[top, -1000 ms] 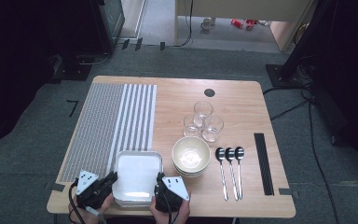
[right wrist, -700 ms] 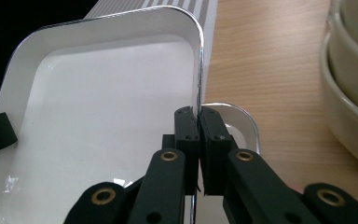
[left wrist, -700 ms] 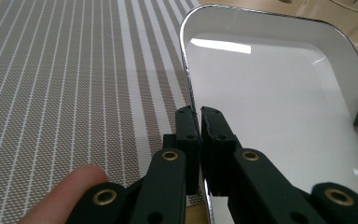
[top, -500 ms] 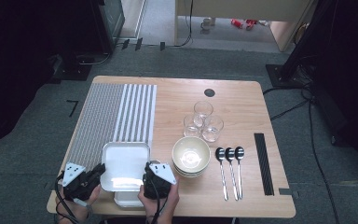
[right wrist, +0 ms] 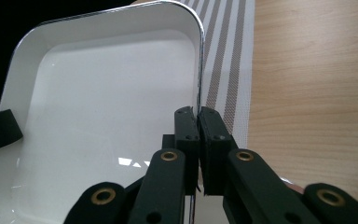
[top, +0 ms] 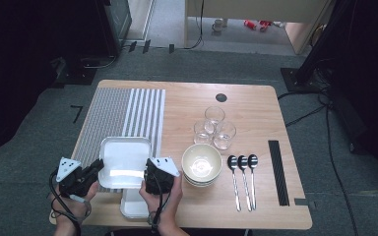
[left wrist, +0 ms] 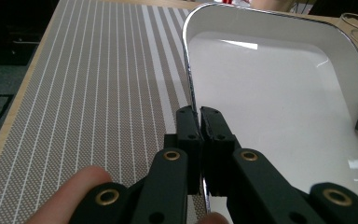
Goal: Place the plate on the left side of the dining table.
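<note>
A white rectangular enamel tray with a thin dark rim [top: 124,160] is held above the near left part of the light wooden worktop [top: 256,113], gripped on both of its long sides. The left hand-held gripper [top: 98,166] has its two black jaws clamped together on the tray's left rim, which runs straight into the narrow slit between the pads in the left gripper view [left wrist: 200,128]. The right hand-held gripper [top: 147,173] is clamped the same way on the tray's right rim, seen edge-on between its jaws in the right gripper view [right wrist: 196,123]. The tray hangs partly over the grey-and-white striped woven placemat [top: 123,110], its far edge reaching onto the mat's near end. Below its near edge, a second white tray [top: 134,206] lies flat on the worktop between the person's two hands. To the right stands a stack of cream bowls [top: 202,164], near the right hand-held gripper but apart from it. Behind the bowls are three clear drinking glasses [top: 214,129] grouped close together, and beside the bowls lie three metal spoons [top: 242,179] side by side, with a black strip [top: 277,172] farther right.
</note>
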